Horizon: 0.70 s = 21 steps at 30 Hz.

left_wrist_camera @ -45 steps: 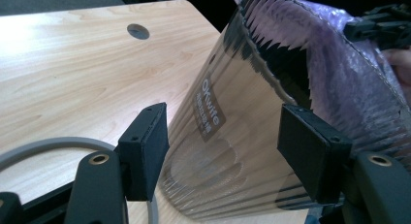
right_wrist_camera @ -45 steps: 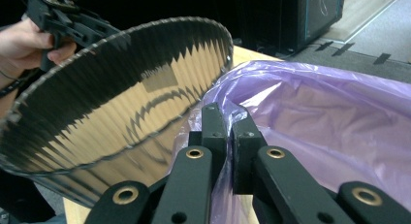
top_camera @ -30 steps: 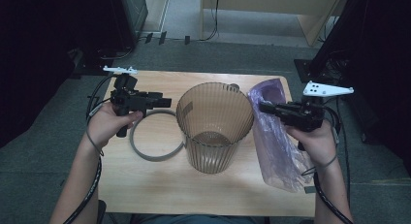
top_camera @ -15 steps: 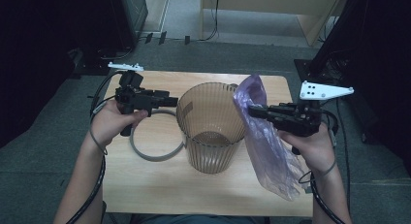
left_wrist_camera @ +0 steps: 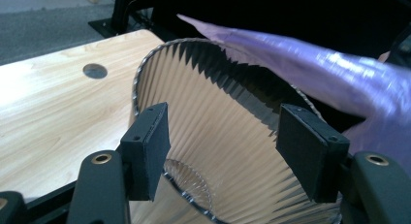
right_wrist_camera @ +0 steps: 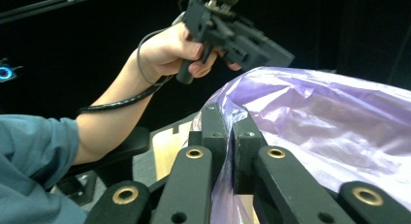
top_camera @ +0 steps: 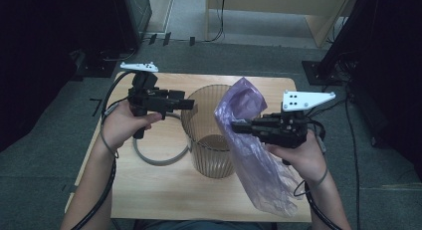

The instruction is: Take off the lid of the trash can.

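Purple bag [top_camera: 249,140] lifted beside the ribbed bin [top_camera: 211,135], mouth edge pinched in the right gripper [top_camera: 234,126], tail dragging on the table [top_camera: 149,190]. Left gripper [top_camera: 191,104] spread, nothing held, at the bin rim. Risks: thin film slipping or tearing; bin tipping if nudged; grey ring [top_camera: 159,155] snagged.

A ribbed, translucent brown bin [top_camera: 211,135] stands upright near the middle of the wooden table [top_camera: 149,190]; a grey ring [top_camera: 159,158] lies flat just left of it, toward the left edge; the left gripper [top_camera: 188,104] is held level above the ring, its jaws parted and empty at the bin's rim; the right gripper [top_camera: 234,128] pinches the upper part of a purple plastic bag [top_camera: 259,165], which hangs beside the bin's right side and trails down to the table's near right corner.
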{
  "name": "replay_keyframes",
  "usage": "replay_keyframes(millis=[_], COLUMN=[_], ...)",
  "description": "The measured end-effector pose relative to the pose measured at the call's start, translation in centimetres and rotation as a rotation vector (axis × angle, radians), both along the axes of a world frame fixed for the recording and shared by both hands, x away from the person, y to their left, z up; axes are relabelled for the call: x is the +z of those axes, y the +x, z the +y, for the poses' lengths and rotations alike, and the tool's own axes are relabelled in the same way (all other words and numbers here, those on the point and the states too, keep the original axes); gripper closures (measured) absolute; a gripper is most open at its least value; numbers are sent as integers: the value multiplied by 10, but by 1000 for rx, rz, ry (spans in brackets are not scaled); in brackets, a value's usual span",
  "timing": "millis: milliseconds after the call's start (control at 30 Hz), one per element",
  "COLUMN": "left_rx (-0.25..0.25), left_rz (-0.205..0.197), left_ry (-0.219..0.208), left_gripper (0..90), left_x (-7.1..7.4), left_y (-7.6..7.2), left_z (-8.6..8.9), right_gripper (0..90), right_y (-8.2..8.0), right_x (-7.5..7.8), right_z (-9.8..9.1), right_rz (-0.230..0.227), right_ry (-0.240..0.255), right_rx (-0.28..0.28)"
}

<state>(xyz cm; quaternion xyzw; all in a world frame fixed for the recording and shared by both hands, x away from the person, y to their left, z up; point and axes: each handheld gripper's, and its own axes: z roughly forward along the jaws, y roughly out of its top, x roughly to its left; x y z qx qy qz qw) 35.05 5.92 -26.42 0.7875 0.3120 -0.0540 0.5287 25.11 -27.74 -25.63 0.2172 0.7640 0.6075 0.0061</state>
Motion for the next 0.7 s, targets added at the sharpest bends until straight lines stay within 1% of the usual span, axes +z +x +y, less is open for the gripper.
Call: replay_keyframes(millis=[67, 167, 200, 267, 333, 367, 500, 600, 700], left_rx=[-4, -15, -21, -31, -42, -46, -73, -78, -94], left_rz=[-7, -10, -17, -28, -27, -29, -41, -46, -49], left_ry=[1, 12, 14, 18, 24, 24, 9, 22, 19], left_gripper=[358, 358, 358, 359, 359, 359, 359, 359, 357], left_x=[1, 0, 0, 1, 1, 1, 5, 7, 9], left_y=[-1, -2, -2, -1, 1, 1, 3, 3, 4], left_z=[-2, -6, -8, -12, -18, -20, -30, -36, -42], right_gripper=[880, 880, 880, 880, 880, 880, 880, 880, 880], right_y=[1, 2, 4, 5, 8, 9, 12, 13, 11], right_x=[-4, -7, -11, -13, -17, -19, -25, -28, -29], right_z=[8, 13, 17, 19, 22, 23, 30, 33, 38], right_rz=[16, 22, 31, 38, 46, 57, 74, 81, 84], right_ry=[-6, -14, -24, -25, -31, -32, -43, -46, -47], right_rx=[26, 36, 44, 47, 51, 53, 66, 77, 97])
